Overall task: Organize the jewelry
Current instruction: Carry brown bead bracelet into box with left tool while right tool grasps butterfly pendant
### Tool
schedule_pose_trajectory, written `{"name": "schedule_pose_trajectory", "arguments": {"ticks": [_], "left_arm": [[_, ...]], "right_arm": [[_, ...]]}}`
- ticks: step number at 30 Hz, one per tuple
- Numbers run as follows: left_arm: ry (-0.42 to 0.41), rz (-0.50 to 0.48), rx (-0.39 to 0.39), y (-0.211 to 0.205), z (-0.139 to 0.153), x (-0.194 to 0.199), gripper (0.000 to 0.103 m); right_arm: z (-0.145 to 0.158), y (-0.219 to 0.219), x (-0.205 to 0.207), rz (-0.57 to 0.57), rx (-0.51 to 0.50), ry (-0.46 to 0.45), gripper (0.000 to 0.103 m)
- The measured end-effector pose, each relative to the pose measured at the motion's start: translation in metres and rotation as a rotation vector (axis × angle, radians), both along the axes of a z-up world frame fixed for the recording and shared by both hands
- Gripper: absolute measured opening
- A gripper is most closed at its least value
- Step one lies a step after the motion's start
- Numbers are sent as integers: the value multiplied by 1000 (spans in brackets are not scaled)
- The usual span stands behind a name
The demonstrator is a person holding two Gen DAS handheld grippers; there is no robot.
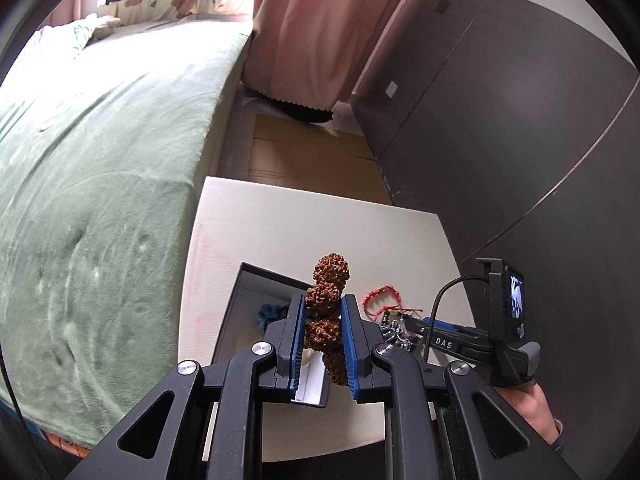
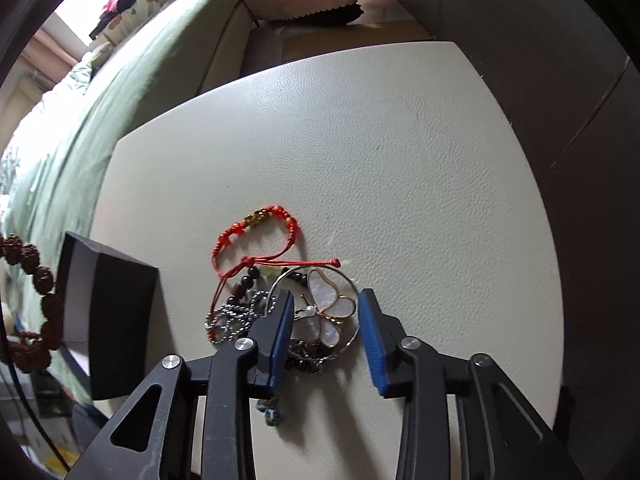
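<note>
My left gripper (image 1: 323,308) is shut on a brown seed-bead bracelet (image 1: 331,268) and holds it above the open black box (image 1: 256,272); something blue (image 1: 272,312) lies in the box. The bracelet (image 2: 40,280) hangs at the left edge of the right wrist view, beside the box (image 2: 116,320). My right gripper (image 2: 326,304) is open, its jaws on either side of a butterfly pendant on a ring (image 2: 328,312) in the jewelry pile. A red cord bracelet (image 2: 260,228) and a silver ball chain (image 2: 232,320) lie there too. The right gripper also shows in the left wrist view (image 1: 412,322).
The jewelry lies on a white leather-topped table (image 2: 400,140). A bed with a green cover (image 1: 100,140) stands to the left, a dark cabinet wall (image 1: 520,120) to the right, and pink curtains (image 1: 320,20) and cardboard (image 1: 312,156) lie beyond.
</note>
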State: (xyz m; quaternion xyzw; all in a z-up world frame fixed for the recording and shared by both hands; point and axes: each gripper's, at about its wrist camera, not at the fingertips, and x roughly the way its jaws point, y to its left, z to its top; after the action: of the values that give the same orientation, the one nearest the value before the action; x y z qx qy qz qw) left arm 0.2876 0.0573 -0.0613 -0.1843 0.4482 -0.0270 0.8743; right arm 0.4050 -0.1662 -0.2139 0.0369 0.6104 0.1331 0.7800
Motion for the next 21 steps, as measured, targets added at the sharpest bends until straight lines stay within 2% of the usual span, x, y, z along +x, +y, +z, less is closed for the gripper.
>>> {"name": "schedule_pose_trajectory", "arguments": {"ticks": [3,5,14,16,19,21], "left_arm": [[-3,0,-10,4,-1,-1,18],[-4,-2,-16,6,-2,-1,18],[6,-13,-66,8,-15,9,18],[-16,-18,-103,10,-16,10,18],[-17,-20,-133,13,-17,11,20],[-14,-10,-133,17,-17,10,29]], "right_arm": [[1,-6,1,-15,3,12,32],[5,-10,-2,-25,10,4,25],[32,-31,-26,-61,71,-41,25],[42,-36,-34,-64,92,-53,25],[59,-38,-44,-60,131,-80,25],[71,-33,-47,-50,153,-101,25]]}}
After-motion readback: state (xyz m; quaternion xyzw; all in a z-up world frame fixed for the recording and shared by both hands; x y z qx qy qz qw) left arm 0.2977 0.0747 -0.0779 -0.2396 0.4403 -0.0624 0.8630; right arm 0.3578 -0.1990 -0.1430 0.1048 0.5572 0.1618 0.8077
